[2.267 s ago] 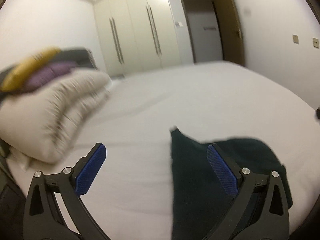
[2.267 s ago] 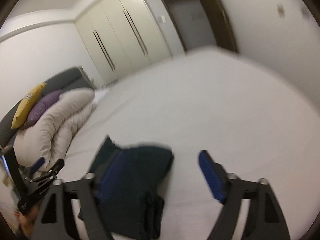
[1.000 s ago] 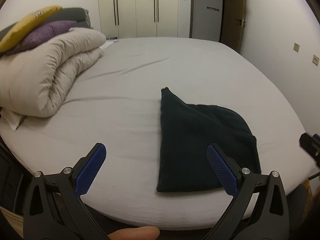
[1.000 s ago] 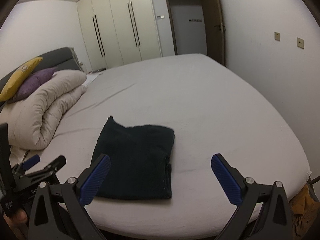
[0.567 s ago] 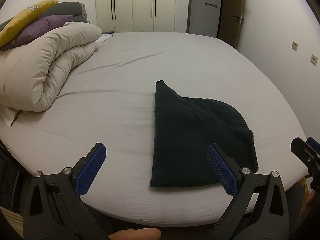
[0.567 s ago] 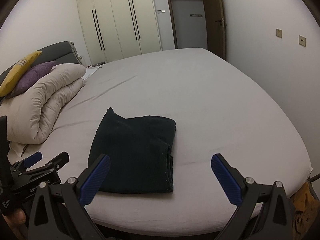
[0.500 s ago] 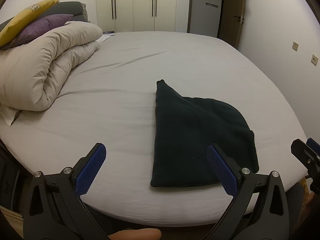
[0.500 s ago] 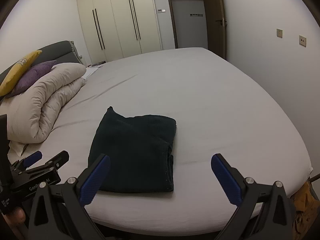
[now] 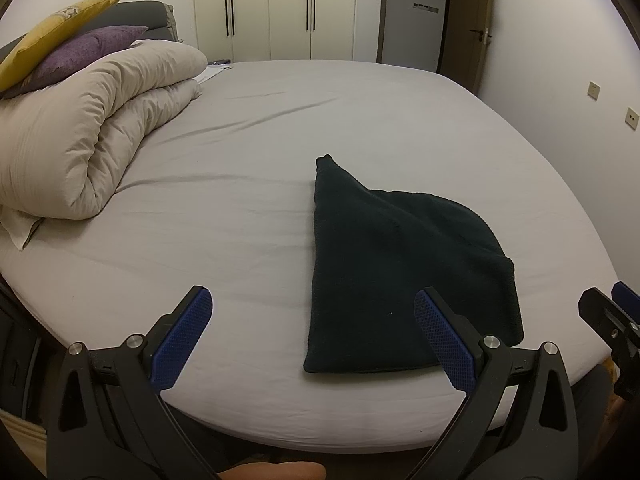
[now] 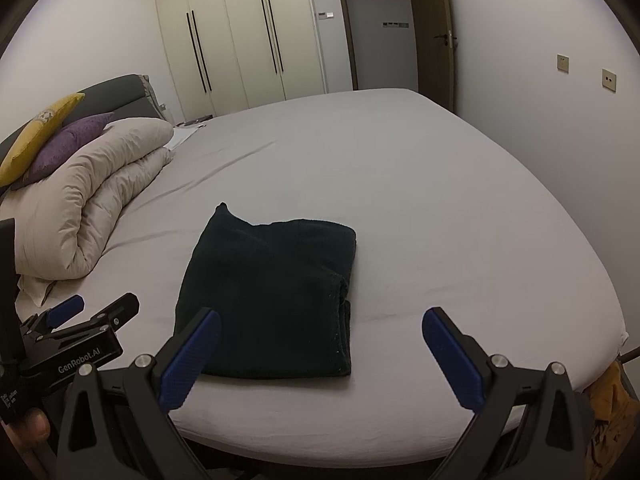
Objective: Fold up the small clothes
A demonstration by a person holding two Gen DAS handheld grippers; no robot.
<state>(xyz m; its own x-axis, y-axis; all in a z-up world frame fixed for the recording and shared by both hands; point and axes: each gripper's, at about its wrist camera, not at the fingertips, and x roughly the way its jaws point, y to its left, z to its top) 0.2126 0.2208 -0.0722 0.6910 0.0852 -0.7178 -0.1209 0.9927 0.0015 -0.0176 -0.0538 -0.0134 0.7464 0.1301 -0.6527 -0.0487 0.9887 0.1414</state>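
A dark green folded garment (image 9: 400, 272) lies flat on the bed near its front edge; it also shows in the right wrist view (image 10: 272, 296). My left gripper (image 9: 316, 340) is open and empty, held off the bed's front edge, to the left of the garment. My right gripper (image 10: 320, 352) is open and empty, held back from the front edge, just right of the garment. Neither gripper touches the cloth. The left gripper also shows at the left edge of the right wrist view (image 10: 76, 320).
The bed (image 9: 240, 220) has a grey sheet. A rolled beige duvet (image 9: 88, 132) with purple and yellow pillows (image 9: 80, 52) lies at the left. Wardrobes (image 9: 280, 8) and a door stand behind. An orange cloth (image 10: 612, 396) hangs at the right bed edge.
Both grippers have pulled back from the garment to beyond the bed's front edge and now hold nearly still. The garment lies where it was left.
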